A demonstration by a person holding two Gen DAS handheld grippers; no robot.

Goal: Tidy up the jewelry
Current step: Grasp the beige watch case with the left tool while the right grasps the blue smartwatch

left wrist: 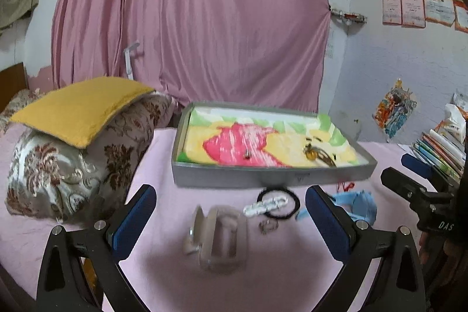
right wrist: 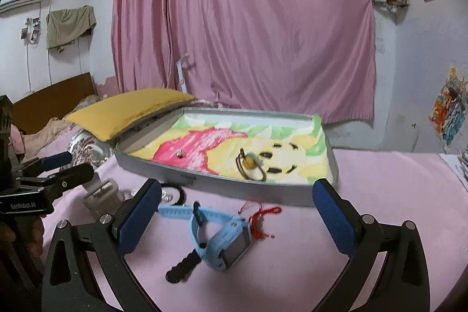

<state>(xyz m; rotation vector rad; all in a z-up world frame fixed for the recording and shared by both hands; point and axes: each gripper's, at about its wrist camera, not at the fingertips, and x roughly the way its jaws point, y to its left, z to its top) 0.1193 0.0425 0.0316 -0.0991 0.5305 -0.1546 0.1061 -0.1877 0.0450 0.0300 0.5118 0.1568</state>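
Observation:
A grey tray [left wrist: 263,177] with a colourful cartoon lining sits on the pink bed; it also shows in the right wrist view [right wrist: 228,186]. In it lie a yellow-bead pendant on a dark cord [right wrist: 251,164] and a small stud [right wrist: 180,154]. My left gripper [left wrist: 231,212] is open above a clear plastic case [left wrist: 218,236], next to a black hair tie with a white charm [left wrist: 275,205] and a small ring [left wrist: 267,225]. My right gripper [right wrist: 237,212] is open around a blue watch [right wrist: 225,239], beside a red cord charm [right wrist: 260,220].
A yellow cushion [left wrist: 79,107] on a patterned pillow [left wrist: 73,165] lies left of the tray. Books [left wrist: 438,148] are stacked at the right. A pink curtain [left wrist: 190,19] hangs behind the bed. A black strap piece [right wrist: 184,266] lies by the watch.

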